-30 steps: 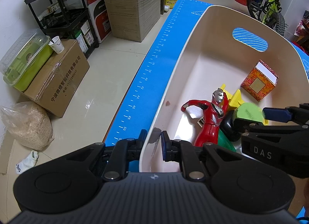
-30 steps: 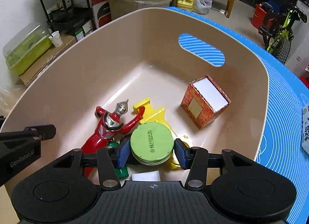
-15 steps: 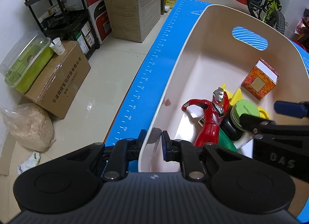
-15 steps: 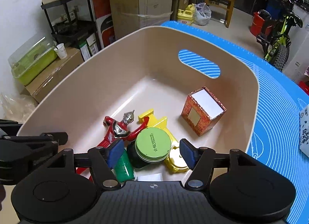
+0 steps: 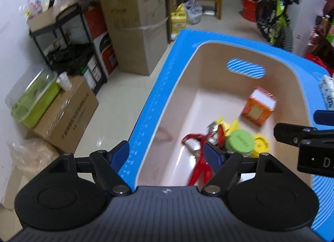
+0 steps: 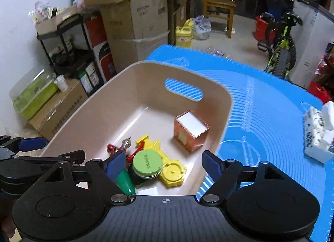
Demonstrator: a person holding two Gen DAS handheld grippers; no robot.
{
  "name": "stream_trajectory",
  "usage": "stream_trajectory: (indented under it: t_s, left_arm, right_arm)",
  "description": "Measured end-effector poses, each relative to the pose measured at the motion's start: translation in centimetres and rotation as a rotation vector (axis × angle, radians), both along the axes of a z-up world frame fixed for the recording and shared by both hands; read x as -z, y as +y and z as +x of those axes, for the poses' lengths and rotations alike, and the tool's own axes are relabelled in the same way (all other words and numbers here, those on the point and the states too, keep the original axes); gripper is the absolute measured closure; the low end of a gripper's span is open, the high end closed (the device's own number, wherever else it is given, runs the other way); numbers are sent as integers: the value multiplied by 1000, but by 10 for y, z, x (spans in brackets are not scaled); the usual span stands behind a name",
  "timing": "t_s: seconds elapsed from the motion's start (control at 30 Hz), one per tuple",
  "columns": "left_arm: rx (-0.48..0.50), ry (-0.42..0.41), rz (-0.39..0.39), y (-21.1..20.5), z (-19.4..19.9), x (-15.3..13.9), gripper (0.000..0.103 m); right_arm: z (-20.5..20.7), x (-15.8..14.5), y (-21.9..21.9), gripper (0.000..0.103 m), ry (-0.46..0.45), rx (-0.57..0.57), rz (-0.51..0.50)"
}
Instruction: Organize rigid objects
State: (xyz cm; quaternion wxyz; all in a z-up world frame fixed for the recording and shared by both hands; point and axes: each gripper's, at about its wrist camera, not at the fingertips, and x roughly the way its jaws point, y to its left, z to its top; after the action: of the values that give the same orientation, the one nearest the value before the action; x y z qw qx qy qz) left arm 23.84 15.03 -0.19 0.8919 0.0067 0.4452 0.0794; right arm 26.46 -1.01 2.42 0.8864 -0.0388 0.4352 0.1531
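Observation:
A beige bin (image 5: 183, 87) (image 6: 100, 120) stands on the blue mat (image 6: 261, 104). Inside lie a red hero figure (image 5: 200, 158) (image 6: 125, 145), a black jar with a green lid (image 5: 240, 142) (image 6: 147, 163), a yellow toy (image 6: 172, 171), a green object (image 6: 125, 183) and an orange patterned box (image 5: 258, 109) (image 6: 191, 132). My left gripper (image 5: 167, 154) is open and empty above the bin's near left rim. My right gripper (image 6: 161, 163) is open and empty above the bin's near end; it also shows in the left wrist view (image 5: 302, 137).
A white patterned tissue box (image 6: 317, 131) lies on the mat at the right. On the floor to the left are cardboard boxes (image 5: 66, 112), a black shelf (image 5: 68, 39) and a green container (image 5: 35, 99). A bicycle (image 6: 279, 45) and a wooden chair (image 6: 219, 5) stand behind.
My left gripper let go of the bin's rim, opened wide and rose. My right gripper released the green-lidded jar into the bin, opened and pulled up and back.

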Motion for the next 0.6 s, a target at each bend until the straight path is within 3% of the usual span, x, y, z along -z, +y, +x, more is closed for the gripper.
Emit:
stream_trajectory:
  t_s: [0.37, 0.6]
  left_arm:
    - [28, -113, 68, -32, -33, -63, 19]
    - [34, -166, 55, -47, -67, -97, 19]
  right_arm:
    - [-37, -58, -41, 17, -87, 60, 34]
    - [-81, -100, -62, 13, -152, 82, 42]
